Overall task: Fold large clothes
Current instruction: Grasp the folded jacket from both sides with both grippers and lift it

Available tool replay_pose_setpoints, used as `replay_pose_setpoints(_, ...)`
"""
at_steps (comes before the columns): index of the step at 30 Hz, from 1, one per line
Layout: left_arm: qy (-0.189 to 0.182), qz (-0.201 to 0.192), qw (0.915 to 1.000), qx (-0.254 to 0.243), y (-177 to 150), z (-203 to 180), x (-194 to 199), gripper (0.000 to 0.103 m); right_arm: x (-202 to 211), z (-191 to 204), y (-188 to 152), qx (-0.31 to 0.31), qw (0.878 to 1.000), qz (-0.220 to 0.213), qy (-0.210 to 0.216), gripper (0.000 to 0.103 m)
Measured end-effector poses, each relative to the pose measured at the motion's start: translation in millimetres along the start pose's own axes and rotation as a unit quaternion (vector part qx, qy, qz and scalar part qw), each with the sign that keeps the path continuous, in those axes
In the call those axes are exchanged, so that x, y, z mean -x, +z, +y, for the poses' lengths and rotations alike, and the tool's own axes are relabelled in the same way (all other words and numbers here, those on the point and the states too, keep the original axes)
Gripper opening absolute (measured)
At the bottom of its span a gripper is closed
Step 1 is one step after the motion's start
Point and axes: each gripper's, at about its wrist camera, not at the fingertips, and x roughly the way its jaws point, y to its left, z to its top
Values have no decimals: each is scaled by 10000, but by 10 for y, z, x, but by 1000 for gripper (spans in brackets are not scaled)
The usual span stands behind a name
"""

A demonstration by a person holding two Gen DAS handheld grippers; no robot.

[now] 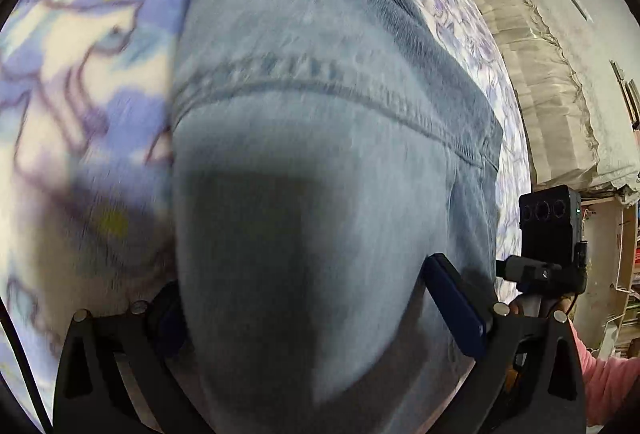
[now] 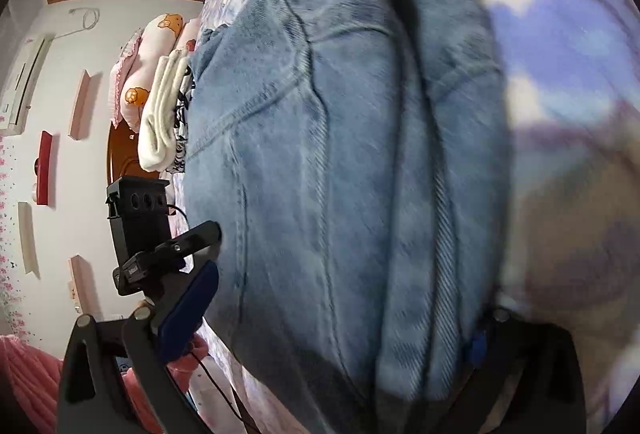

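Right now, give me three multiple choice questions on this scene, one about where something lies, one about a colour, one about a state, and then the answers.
1. Where do the jeans lie?
A. on the floral bedspread
B. on a wooden chair
C. in a laundry basket

2. What colour are the jeans?
A. black
B. light blue
C. red

3. How does the left gripper stand?
A. wide open, denim between its fingers
B. clamped shut on a sock
C. out of view

Answers: 1 A, purple and white flowered cloth shows on either side of the denim in both wrist views. 2 B, the fabric is faded blue denim with a stitched seam. 3 A, the two fingers sit far apart with the jeans filling the gap.
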Motion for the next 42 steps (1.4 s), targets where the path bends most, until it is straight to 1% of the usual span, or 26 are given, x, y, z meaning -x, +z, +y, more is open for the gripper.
replay_pose_setpoints(3, 28, 176, 9997, 142, 90, 20, -43, 102, -44, 53, 78, -10, 9999, -89, 108, 103)
replay_pose_setpoints(5, 12, 166, 9994, 300, 97, 69, -25, 102, -78, 84, 133, -26, 9996, -187, 210, 103)
replay_pose_setpoints(7, 116, 168, 9991, 381, 99, 44, -53, 103, -101, 109, 178, -72, 9990, -335, 299, 102)
replay_pose_setpoints(10, 354, 172, 9980, 502, 104, -16, -85, 103, -168, 178, 211, -53, 9994, -353, 14, 102)
replay_pose_setpoints(11, 421, 164, 9975, 536, 97, -29, -96, 103, -172, 196, 197, 1, 9993, -371, -83, 100)
replay_pose_setpoints(13, 594, 77, 9962, 625, 85, -76, -116, 103, -165, 207, 145, 91, 9982, -478, -344, 90)
replay_pose_setpoints(14, 683, 31, 9955, 651, 77, -108, -125, 103, -157, 202, 126, 110, 9976, -515, -448, 79)
replay_pose_setpoints(15, 759, -9, 9949, 670, 69, -137, -129, 103, -133, 182, 89, 134, 9960, -585, -658, 61)
replay_pose_setpoints(16, 850, -47, 9941, 671, 60, -181, -141, 103, -111, 155, 66, 148, 9947, -616, -805, 54)
replay_pose_setpoints(17, 935, -102, 9932, 679, 46, -221, -145, 103, -81, 119, 30, 151, 9940, -679, -845, 50)
replay_pose_setpoints(18, 991, -138, 9925, 696, 39, -243, -144, 103, -61, 99, 28, 146, 9941, -729, -794, 48)
replay_pose_setpoints(21, 1167, -276, 9896, 789, -3, -326, -138, 102, -21, 85, -5, 160, 9932, -805, -828, 44)
replay_pose_setpoints(22, 1213, -308, 9889, 806, -19, -357, -139, 99, -13, 91, -15, 160, 9926, -829, -867, 43)
replay_pose_setpoints(23, 1278, -355, 9878, 822, -41, -448, -128, 95, 23, 88, -38, 154, 9921, -862, -899, 38)
replay_pose_setpoints(24, 1330, -391, 9869, 827, -62, -496, -111, 93, 55, 100, -69, 106, 9917, -912, -905, 31)
replay_pose_setpoints(26, 1435, -468, 9850, 830, -116, -614, -56, 81, 94, 161, -136, 7, 9909, -1023, -873, 24)
replay_pose_setpoints(28, 1521, -558, 9829, 872, -184, -725, -1, 72, 167, 231, -230, 26, 9892, -1129, -934, 21)
replay_pose_setpoints(30, 1622, -632, 9789, 1069, -279, -801, 66, 69, 242, 361, -359, 229, 9852, -1245, -1154, 19)
replay_pose_setpoints(32, 1730, -547, 9758, 1216, -402, -891, 107, 66, 287, 495, -474, 434, 9806, -1274, -1428, 18)
replay_pose_setpoints(33, 1735, -523, 9748, 1298, -465, -877, 143, 64, 300, 562, -533, 513, 9786, -1232, -1564, 18)
replay_pose_setpoints(35, 1669, -510, 9736, 1473, -645, -898, 183, 58, 307, 659, -674, 636, 9755, -1170, -1753, 18)
replay_pose_setpoints(38, 1561, -478, 9720, 1688, -1038, -923, 281, 53, 327, 842, -989, 1053, 9650, -1179, -2092, 17)
replay_pose_setpoints(39, 1561, -457, 9701, 1802, -1166, -912, 322, 53, 337, 919, -1111, 1201, 9611, -1143, -2210, 17)
replay_pose_setpoints(40, 1577, -446, 9668, 1960, -1334, -791, 446, 53, 349, 982, -1207, 1292, 9588, -1101, -2279, 17)
replay_pose_setpoints(42, 1675, -402, 9610, 2163, -1647, -753, 580, 53, 367, 1106, -1437, 1429, 9565, -927, -2369, 17)
